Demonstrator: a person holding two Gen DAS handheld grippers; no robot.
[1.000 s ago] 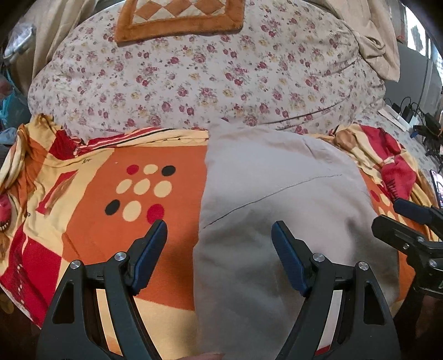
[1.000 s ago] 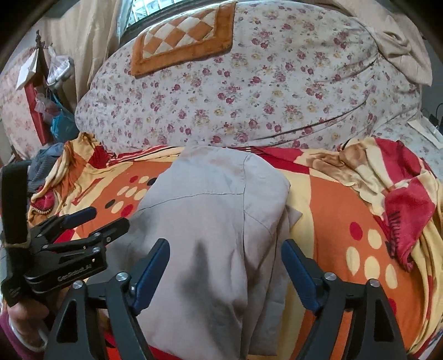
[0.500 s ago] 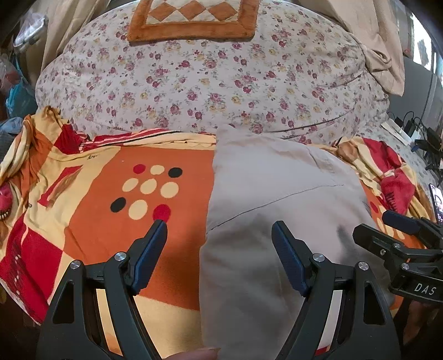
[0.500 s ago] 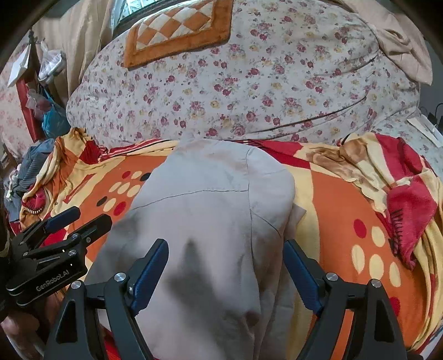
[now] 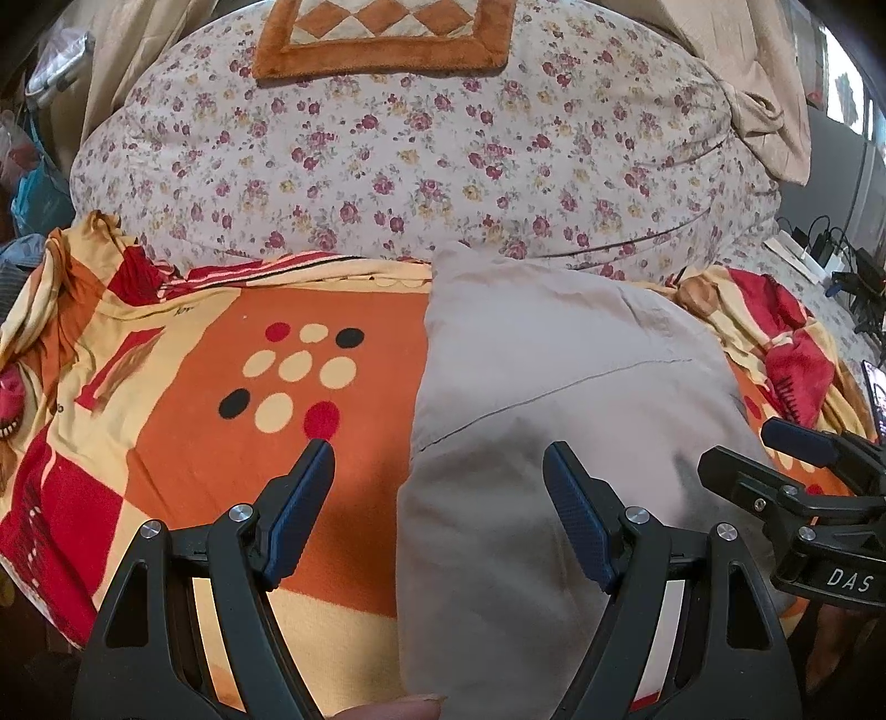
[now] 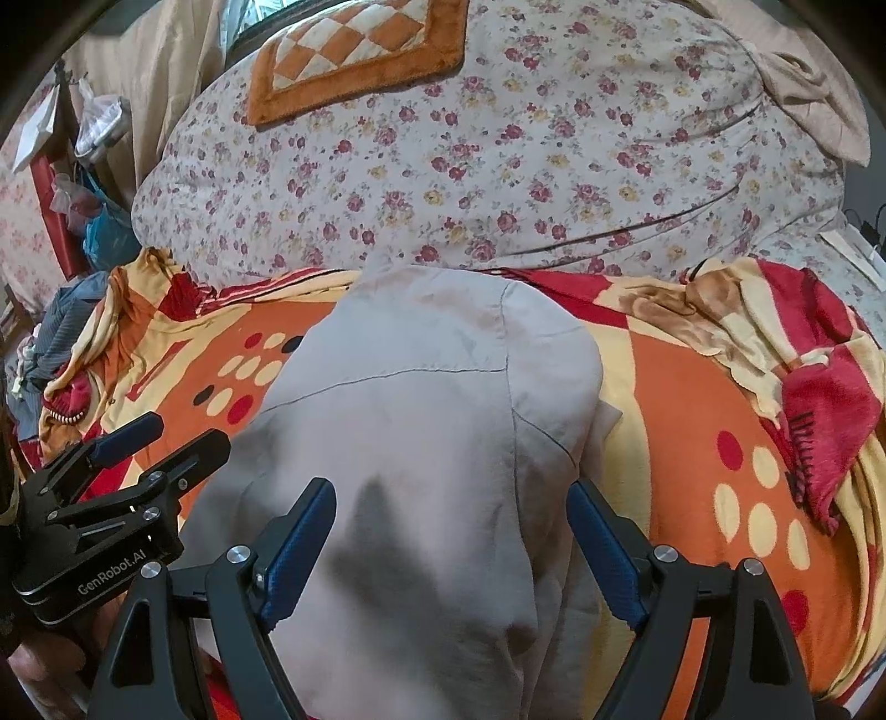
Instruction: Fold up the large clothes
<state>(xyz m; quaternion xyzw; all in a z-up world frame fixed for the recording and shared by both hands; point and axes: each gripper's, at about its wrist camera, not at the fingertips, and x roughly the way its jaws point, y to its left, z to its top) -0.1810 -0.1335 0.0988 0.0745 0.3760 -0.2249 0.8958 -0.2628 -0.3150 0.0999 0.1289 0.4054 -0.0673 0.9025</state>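
Note:
A large beige garment lies folded into a long strip on an orange, red and yellow blanket. My left gripper hovers open over the garment's left edge, one finger above the blanket and one above the cloth. My right gripper hangs open above the garment's near part, nothing between its blue pads. Each gripper shows in the other's view: the right gripper at the right edge, the left gripper at the lower left.
A bulky floral quilt rises behind the blanket, with an orange checkered mat on top. Cables and chargers lie at the far right. Bags and clothes pile at the left. A fingertip shows at the bottom edge.
Both views have shifted slightly, with the garment sitting a little more to the right in the left wrist view. The jaws of both grippers stay wide and the garment lies as before.

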